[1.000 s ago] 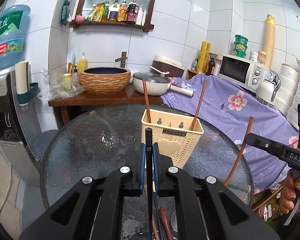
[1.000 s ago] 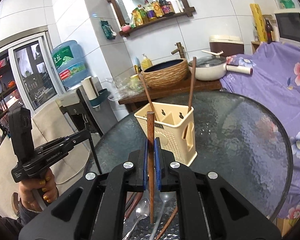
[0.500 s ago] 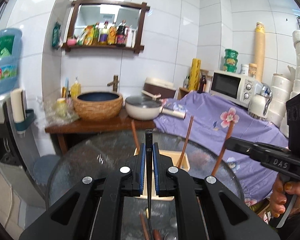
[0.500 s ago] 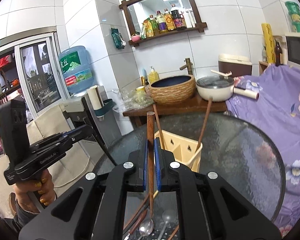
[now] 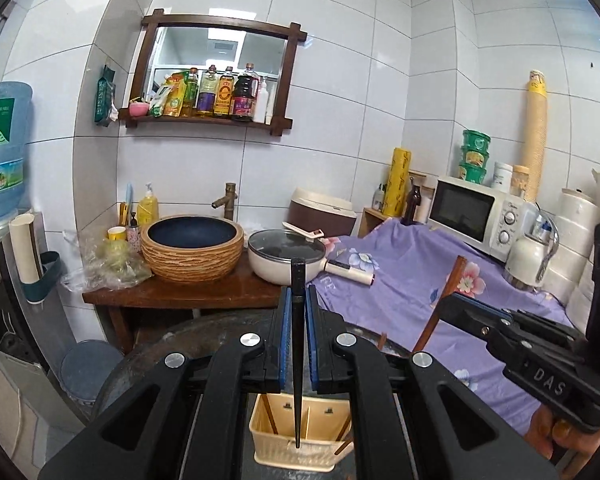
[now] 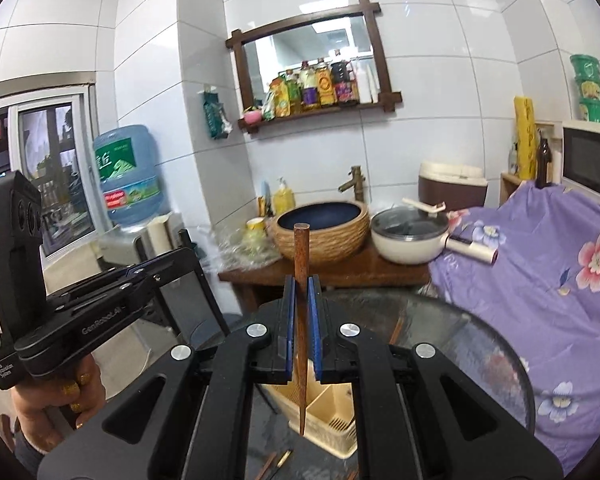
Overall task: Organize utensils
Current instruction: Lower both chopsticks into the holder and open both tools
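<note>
Left wrist: one black chopstick, clamped.

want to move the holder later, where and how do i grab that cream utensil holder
Pinch the cream utensil holder by a bare stretch of its top rim, coming straight down from above: it stands upright and open-topped, and the chopsticks leaning inside leave some rim free.

The holder stands on the worktop; behind the holder sits the basin, the pan at the basin's right.
</note>
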A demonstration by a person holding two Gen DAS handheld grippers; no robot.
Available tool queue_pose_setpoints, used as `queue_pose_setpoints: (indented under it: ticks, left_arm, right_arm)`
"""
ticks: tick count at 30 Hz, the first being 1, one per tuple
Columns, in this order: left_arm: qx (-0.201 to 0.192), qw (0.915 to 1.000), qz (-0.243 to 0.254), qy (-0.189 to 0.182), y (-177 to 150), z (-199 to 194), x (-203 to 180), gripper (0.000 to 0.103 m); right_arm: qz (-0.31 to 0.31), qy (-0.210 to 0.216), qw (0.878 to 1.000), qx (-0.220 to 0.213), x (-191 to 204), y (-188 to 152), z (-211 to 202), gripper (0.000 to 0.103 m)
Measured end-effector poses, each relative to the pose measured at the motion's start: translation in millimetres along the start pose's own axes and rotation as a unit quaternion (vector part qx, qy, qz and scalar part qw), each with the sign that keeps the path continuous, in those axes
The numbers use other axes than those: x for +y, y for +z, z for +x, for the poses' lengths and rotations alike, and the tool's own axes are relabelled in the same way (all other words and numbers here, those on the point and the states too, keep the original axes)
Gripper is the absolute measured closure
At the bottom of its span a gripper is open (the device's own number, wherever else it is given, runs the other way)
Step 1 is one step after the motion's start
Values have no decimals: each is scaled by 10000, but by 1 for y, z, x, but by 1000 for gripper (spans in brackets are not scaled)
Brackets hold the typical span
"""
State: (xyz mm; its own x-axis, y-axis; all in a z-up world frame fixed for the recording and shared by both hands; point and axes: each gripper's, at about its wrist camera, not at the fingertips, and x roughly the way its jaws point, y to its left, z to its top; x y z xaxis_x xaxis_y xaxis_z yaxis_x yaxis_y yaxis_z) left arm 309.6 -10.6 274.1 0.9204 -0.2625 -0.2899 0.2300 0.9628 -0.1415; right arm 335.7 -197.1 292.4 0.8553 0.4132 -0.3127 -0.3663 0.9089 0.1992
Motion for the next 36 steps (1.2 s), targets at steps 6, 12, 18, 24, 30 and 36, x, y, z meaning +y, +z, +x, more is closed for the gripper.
queue_pose_setpoints:
  ticks: [6, 12, 18, 24, 30, 36]
  left_arm:
    - [43, 9999, -56, 129, 0, 27, 5, 96]
    - [340, 9990, -138, 248, -33, 59, 14, 96]
    - [647, 9973, -147, 303, -64, 80, 20, 96]
    - [907, 9952, -194, 308, -86, 94, 26, 96]
    - [1116, 9929, -272, 314, -100, 103, 34, 96]
    - [1120, 9930, -193, 316, -104, 104, 31, 96]
  right_arm:
    - [-12, -247, 9997, -29, -14, 0, 23, 96]
    - [-44, -438, 9988, 192, -28, -34, 52, 96]
    - [-49, -513, 9978, 425, -35, -67, 70, 96]
    - [15, -500, 9971, 568, -38, -84, 79, 96]
    - [-41, -540, 9962, 676, -35, -96, 84, 96]
    - [0, -600, 9959, 673, -38, -101, 87, 95]
